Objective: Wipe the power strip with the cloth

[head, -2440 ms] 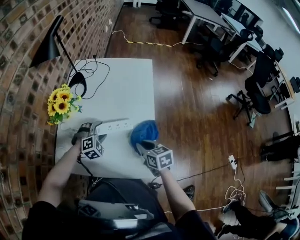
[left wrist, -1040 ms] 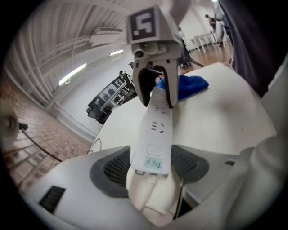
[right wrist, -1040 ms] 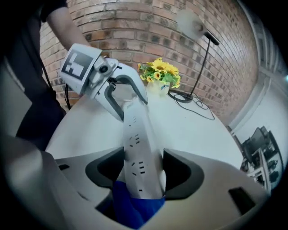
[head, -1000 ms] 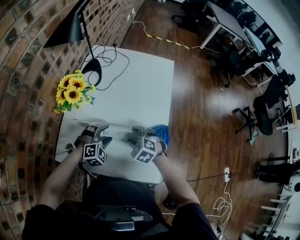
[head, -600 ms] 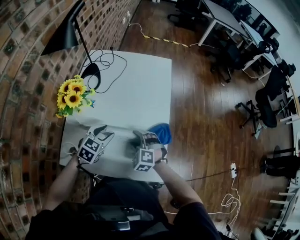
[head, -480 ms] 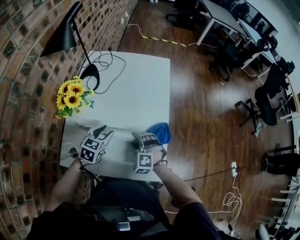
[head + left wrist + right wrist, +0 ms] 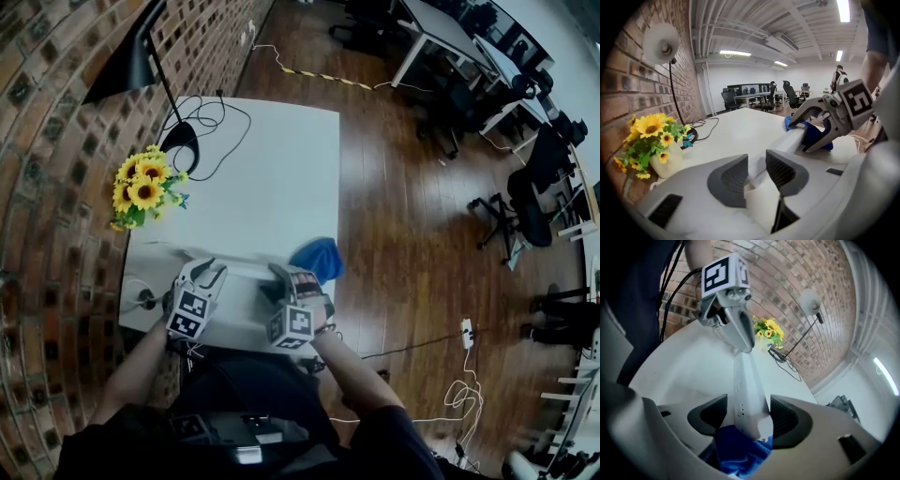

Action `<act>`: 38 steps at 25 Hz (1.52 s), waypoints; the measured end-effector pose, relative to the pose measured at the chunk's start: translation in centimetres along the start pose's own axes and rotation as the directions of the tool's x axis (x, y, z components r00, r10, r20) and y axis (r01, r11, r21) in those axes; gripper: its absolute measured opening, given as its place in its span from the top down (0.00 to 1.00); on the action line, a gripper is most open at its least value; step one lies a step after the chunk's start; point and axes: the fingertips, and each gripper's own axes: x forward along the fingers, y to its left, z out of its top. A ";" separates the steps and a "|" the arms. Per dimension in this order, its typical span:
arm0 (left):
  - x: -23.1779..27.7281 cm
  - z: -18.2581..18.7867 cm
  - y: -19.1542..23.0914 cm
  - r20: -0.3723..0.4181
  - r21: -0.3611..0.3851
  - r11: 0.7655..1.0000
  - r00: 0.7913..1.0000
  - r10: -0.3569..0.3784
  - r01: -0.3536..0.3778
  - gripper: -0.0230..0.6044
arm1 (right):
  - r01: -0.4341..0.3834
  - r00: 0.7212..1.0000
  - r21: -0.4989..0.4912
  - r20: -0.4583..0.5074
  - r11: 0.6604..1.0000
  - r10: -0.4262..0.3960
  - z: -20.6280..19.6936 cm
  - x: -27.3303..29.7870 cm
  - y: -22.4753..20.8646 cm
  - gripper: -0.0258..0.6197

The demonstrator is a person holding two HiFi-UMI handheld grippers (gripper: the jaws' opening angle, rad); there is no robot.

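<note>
A white power strip lies across the near part of the white table. My left gripper is at its left end, and the jaws have just been closing. In the left gripper view the pads press on the power strip. My right gripper straddles the other end. Its jaws have just been opening, and the power strip sits between them with a gap on each side. The blue cloth lies bunched at the table's right edge, under my right gripper and the cloth shows below its jaws.
A vase of sunflowers stands at the table's left edge by the brick wall. A black desk lamp with a coiled cable sits at the far left. Office chairs and desks stand across the wooden floor at the right.
My right gripper has left the cloth and come onto the strip's right end. My left gripper has rolled and closed on the left end. Both hands have drifted towards the near edge.
</note>
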 end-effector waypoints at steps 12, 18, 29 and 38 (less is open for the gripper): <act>0.0 -0.2 0.3 -0.079 -0.105 0.994 0.997 -0.011 0.003 0.73 | 0.140 0.979 0.738 -0.202 0.661 0.018 -10.5 -4.7 -4.8 0.51; 0.4 -0.1 0.6 -0.105 -0.138 0.990 0.994 -0.034 0.019 0.74 | 0.078 0.971 0.752 -0.205 0.655 0.120 -10.5 -2.2 -3.2 0.59; -0.1 -0.2 1.5 -0.097 -0.178 0.983 0.995 0.017 -0.034 0.95 | 0.029 0.961 0.830 -0.176 0.557 0.212 -11.4 -5.4 -0.6 0.86; 0.3 -1.1 2.5 -0.056 -0.226 0.973 0.998 0.025 -0.037 0.95 | 0.073 0.997 0.944 -0.075 0.323 -0.007 -8.1 -9.3 -6.7 0.86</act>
